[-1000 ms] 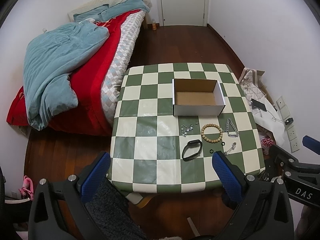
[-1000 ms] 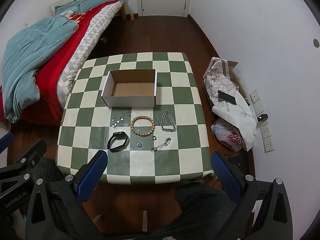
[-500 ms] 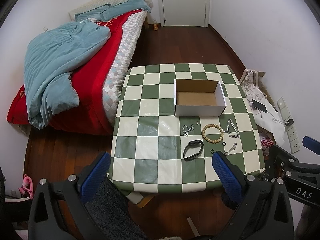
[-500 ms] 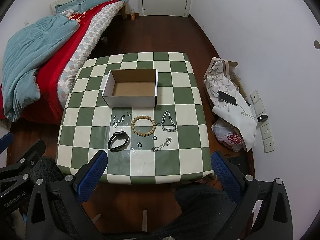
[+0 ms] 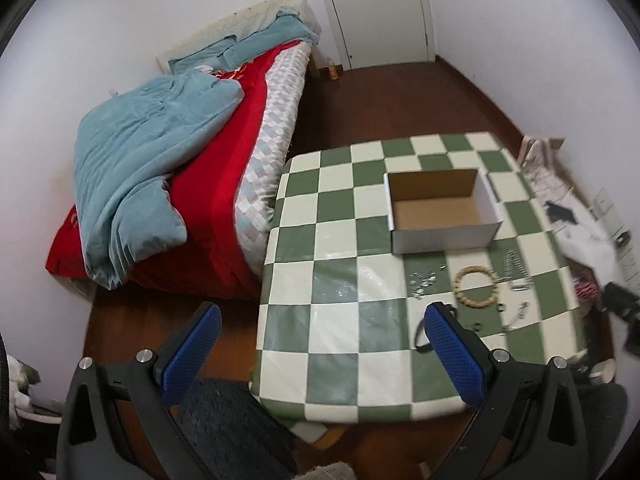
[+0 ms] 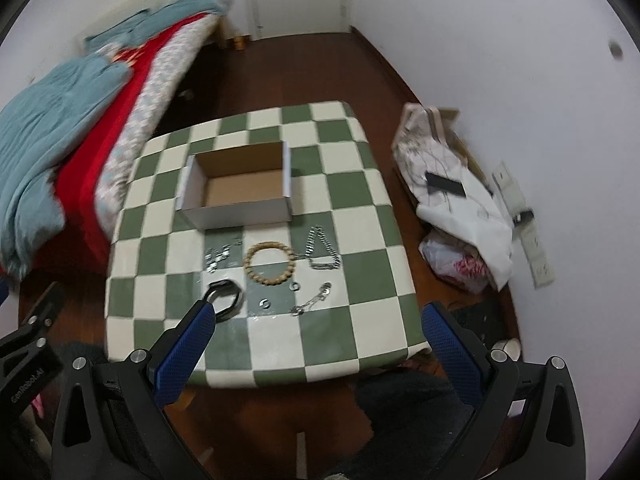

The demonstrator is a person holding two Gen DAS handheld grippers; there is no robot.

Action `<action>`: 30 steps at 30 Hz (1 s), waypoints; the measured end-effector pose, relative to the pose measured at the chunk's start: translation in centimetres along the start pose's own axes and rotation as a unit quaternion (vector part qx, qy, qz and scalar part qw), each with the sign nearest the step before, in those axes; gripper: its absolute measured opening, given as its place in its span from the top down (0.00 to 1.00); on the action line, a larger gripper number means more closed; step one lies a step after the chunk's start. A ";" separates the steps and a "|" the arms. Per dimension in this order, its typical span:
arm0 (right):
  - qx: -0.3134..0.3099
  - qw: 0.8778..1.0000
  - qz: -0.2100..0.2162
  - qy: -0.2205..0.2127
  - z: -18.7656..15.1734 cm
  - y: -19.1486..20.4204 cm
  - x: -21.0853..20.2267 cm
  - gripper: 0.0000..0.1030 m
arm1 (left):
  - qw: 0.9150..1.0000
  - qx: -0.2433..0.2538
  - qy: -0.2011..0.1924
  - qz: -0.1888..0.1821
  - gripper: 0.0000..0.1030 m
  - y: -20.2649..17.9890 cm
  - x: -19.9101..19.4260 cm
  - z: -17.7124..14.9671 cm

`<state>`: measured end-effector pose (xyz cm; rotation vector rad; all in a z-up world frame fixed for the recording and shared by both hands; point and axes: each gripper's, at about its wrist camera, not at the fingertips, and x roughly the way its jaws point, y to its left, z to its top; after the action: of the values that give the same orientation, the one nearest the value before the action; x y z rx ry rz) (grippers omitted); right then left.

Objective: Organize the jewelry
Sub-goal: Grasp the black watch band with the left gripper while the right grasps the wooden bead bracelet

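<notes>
An open white cardboard box (image 6: 238,190) stands empty on the green-and-cream checked table (image 6: 368,312). In front of it lie a wooden bead bracelet (image 6: 269,263), a black band (image 6: 225,295), a silver chain (image 6: 323,247), small silver studs (image 6: 219,255), two small rings (image 6: 265,303) and a silver clasp piece (image 6: 311,300). The box (image 5: 442,210) and bead bracelet (image 5: 476,286) also show in the left wrist view. My right gripper (image 6: 316,344) is open and empty above the table's front edge. My left gripper (image 5: 324,354) is open and empty above the table's front left part.
A bed with a red cover and a blue blanket (image 5: 140,176) stands left of the table. Bags and white cloth (image 6: 460,216) lie on the floor at the right by the wall. A closed door (image 5: 380,12) is at the back.
Both grippers have moved forward and lower towards the table, so the table and jewelry look larger. The left view has swung left. Nothing on the table has moved.
</notes>
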<state>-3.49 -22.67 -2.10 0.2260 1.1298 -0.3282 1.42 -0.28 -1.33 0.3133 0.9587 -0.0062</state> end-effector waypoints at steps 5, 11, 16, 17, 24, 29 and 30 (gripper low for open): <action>0.058 0.998 -0.012 0.030 -0.1 -3.1 6.2 0.01 | 0.999 0.037 0.012 0.030 0.00 -2.2 4.8 -0.2; 0.090 0.992 0.006 0.085 -0.8 -4.2 13.5 0.16 | 0.993 0.108 0.044 0.032 0.00 -6.3 10.9 -1.1; 0.094 0.990 0.018 0.107 -1.5 -3.3 17.0 0.19 | 0.982 0.164 0.088 0.013 0.02 -9.7 15.2 -2.3; 0.094 0.989 0.019 0.113 -1.5 -3.1 17.6 0.20 | 0.980 0.173 0.098 0.007 0.03 -10.3 15.9 -2.6; 0.098 0.986 0.023 0.132 -1.6 -2.5 19.8 0.21 | 0.972 0.188 0.138 -0.042 0.12 -13.4 18.7 -3.7; 0.097 0.985 0.025 0.138 -1.6 -2.7 20.5 0.21 | 0.969 0.160 0.163 -0.095 0.33 -14.0 19.6 -3.9; 0.096 0.985 0.025 0.139 -1.5 -2.7 20.7 0.21 | 0.970 0.147 0.162 -0.106 0.38 -13.9 19.6 -3.8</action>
<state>2.24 -27.58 -21.63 0.4821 1.3659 -0.3692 7.74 -9.95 -22.78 0.4935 1.3160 -0.3029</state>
